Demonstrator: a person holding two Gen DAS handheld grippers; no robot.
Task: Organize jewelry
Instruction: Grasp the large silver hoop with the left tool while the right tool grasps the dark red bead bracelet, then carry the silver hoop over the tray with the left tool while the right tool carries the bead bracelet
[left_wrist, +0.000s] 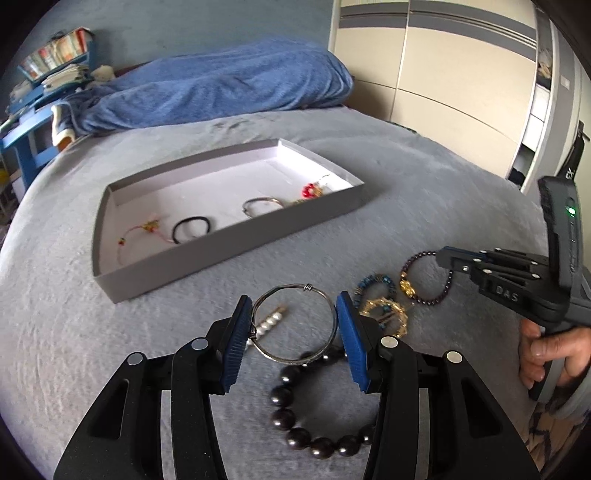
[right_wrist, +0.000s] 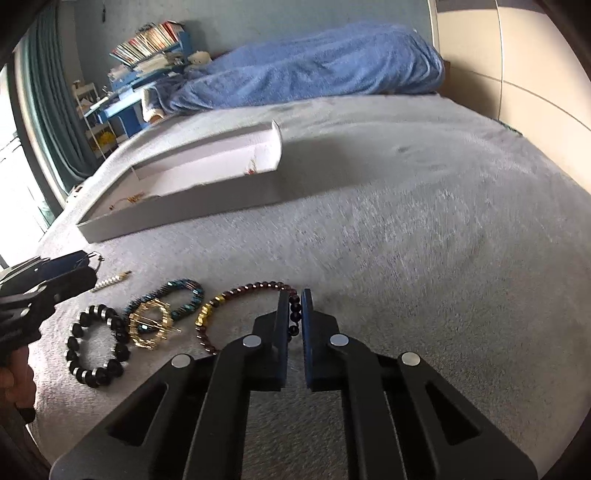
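Jewelry laid out on a big grey bed (left_wrist: 424, 192), some loose, some already in a box. Far ahead of both tools, a flat grey box (left_wrist: 229, 258) with a white inside. In the box: a black hair band (left_wrist: 192, 221), a silver ring (left_wrist: 258, 201), a red piece (left_wrist: 310, 190) and a thin chain (left_wrist: 147, 229).

Just under the left tool (left_wrist: 295, 332), a black bead bracelet (left_wrist: 282, 417). Between the pads of the left tool, a thin wire bangle (left_wrist: 291, 287), pinched from both sides. Just past its left pad, a small pearl pin (left_wrist: 267, 325).

Right tool (right_wrist: 295, 314) nearly pressed together, pinching a dark red bead bracelet (right_wrist: 255, 286) by its beads. To the left of the right tool, a blue-green bracelet (right_wrist: 192, 291) and a gold bracelet (right_wrist: 144, 341), touching each other.
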